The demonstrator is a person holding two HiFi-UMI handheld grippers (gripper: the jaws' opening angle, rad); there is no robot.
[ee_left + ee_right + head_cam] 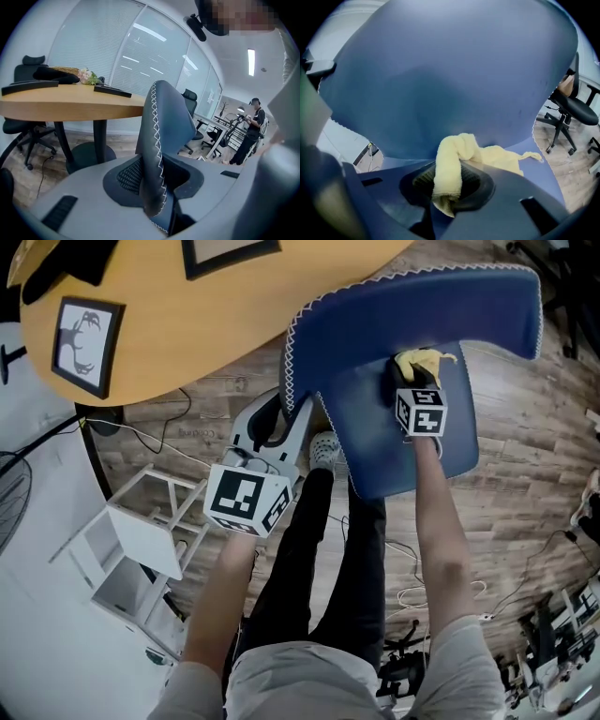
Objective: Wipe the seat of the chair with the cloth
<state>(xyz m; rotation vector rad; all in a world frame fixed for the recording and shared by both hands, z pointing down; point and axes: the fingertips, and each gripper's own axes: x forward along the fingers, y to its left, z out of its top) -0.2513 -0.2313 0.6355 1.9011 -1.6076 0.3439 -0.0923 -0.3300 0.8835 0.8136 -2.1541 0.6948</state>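
Nearest: the person's legs (314, 549) in black trousers, one patterned shoe (324, 448) set on the wooden floor (525, 474) just beside the chair (375, 427). Two bare forearms reach forward, a tool in each hand. Left gripper (281, 423) (157, 187): marker cube uppermost, jaws closed on the chair's side edge, so that the blue panel with its white cross-stitching stands upright between the pads. Right gripper (412, 381) (450, 180): jaws pressed together on a bunched yellow cloth (420, 362) (454, 161), one fold pinched between the pads and the rest trailing ahead. The cloth lies on the seat (441, 460), toward its rear, close to where it rises into the backrest (422, 301); a thin corner strand points off to the right. To the person's left on the floor, a white rack (141, 540); near the feet, loose cables (412, 594). Beyond the left gripper, a round table (187, 315) (70, 101) of light wood on a dark pedestal, its rim close to the corner of the backrest. On it are a black-framed antler picture (84, 345), a second frame (230, 254) and a small bunch of flowers (88, 75). Farther off: black office chairs (191, 101), a glass wall with blinds (117, 47), and a bystander (251, 131) in dark clothes standing among more desks.
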